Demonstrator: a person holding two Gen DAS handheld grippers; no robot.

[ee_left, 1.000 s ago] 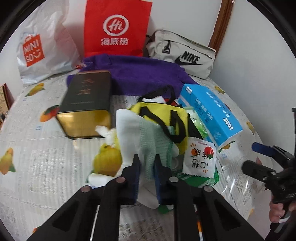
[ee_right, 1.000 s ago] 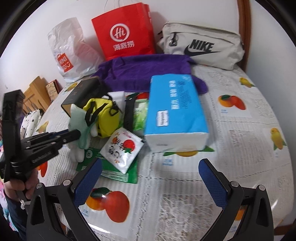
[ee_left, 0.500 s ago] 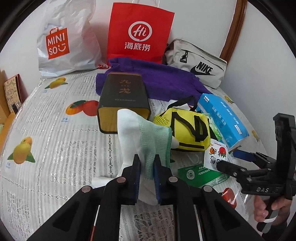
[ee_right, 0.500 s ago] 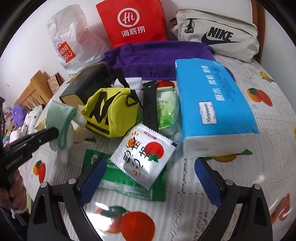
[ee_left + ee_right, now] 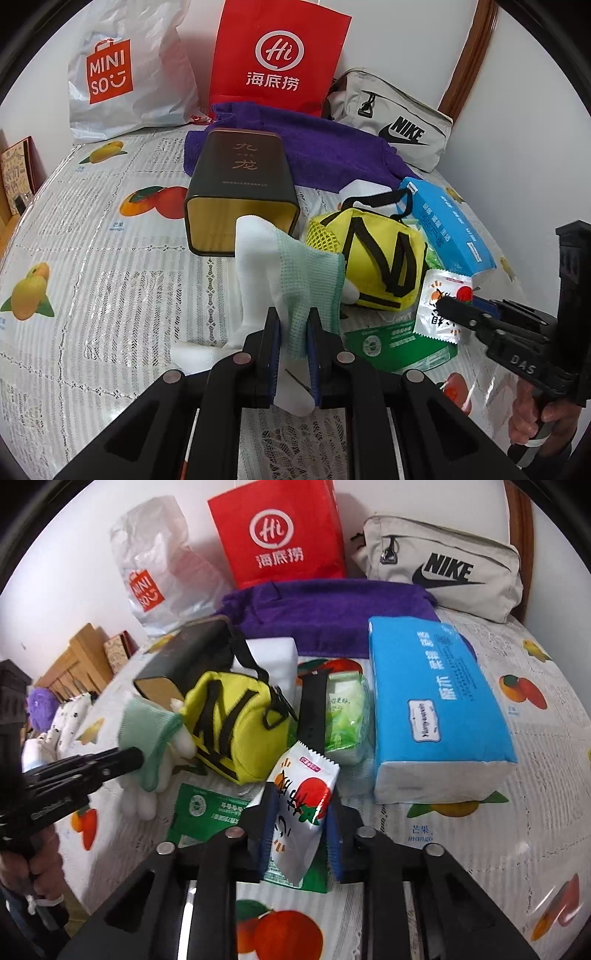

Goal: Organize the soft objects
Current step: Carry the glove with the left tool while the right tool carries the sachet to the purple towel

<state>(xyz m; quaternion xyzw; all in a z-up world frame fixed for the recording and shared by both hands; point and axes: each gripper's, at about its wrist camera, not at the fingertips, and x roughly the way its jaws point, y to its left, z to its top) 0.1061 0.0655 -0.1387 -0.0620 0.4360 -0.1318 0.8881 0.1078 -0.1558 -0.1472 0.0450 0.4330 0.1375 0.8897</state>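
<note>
A white glove with a green cuff (image 5: 295,266) hangs upright, with my left gripper (image 5: 293,317) shut on it, in front of a dark tin (image 5: 240,177). The right wrist view shows the same glove (image 5: 147,734) held at the left gripper's tip (image 5: 136,758). My right gripper (image 5: 301,812) is closing on a white snack packet with a strawberry print (image 5: 303,786); both blue pads press its sides. The packet (image 5: 439,295) lies partly over a green sachet (image 5: 207,808), beside a yellow pouch with black straps (image 5: 229,716).
A blue tissue pack (image 5: 436,701) lies right of the pile, and a purple towel (image 5: 325,147) behind it. A grey Nike bag (image 5: 443,568), a red paper bag (image 5: 277,55) and a white Miniso bag (image 5: 122,74) lean on the wall. The fruit-print tablecloth (image 5: 92,258) shows bare at left.
My right gripper moved in over the snack packet and its jaws went from wide open to pinching it. My left gripper drew the glove away from the pile, toward the tin.
</note>
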